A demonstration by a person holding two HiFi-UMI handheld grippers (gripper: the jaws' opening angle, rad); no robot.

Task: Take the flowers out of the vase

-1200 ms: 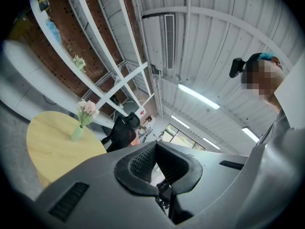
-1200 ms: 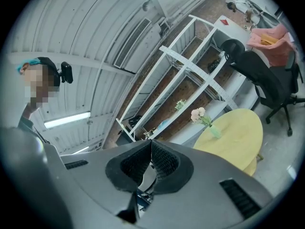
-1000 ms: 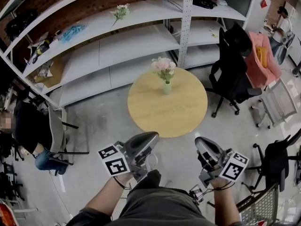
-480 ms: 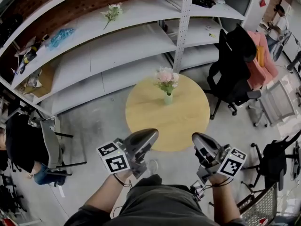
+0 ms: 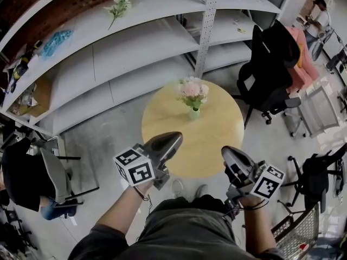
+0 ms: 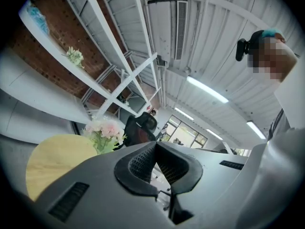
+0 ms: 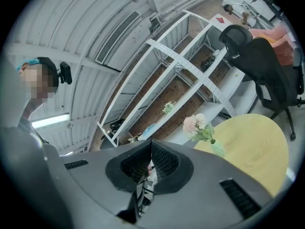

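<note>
A bunch of pink and white flowers (image 5: pixel 191 90) stands in a small pale green vase (image 5: pixel 193 113) toward the far side of a round yellow table (image 5: pixel 217 140). My left gripper (image 5: pixel 176 138) is shut and empty, its tip over the table's near left edge. My right gripper (image 5: pixel 225 151) is also shut and empty, at the near right edge. Both point level at the table, well short of the vase. The left gripper view shows the flowers (image 6: pixel 106 130) left of the jaws (image 6: pixel 156 144). In the right gripper view the flowers (image 7: pixel 196 123) and vase (image 7: pixel 218 148) lie right of the jaws (image 7: pixel 151 142).
White shelving (image 5: pixel 135 42) runs behind the table, with a loose flower sprig (image 5: pixel 117 5) on an upper shelf. A black office chair (image 5: pixel 271 64) stands at the table's right, with more chairs (image 5: pixel 320 177) beyond it. A grey chair (image 5: pixel 51 167) and a seated person are at the left.
Both grippers have moved forward toward the table, which now sits closer beneath them. The left gripper's tip has come over the table's near edge. Both jaws stay shut.
</note>
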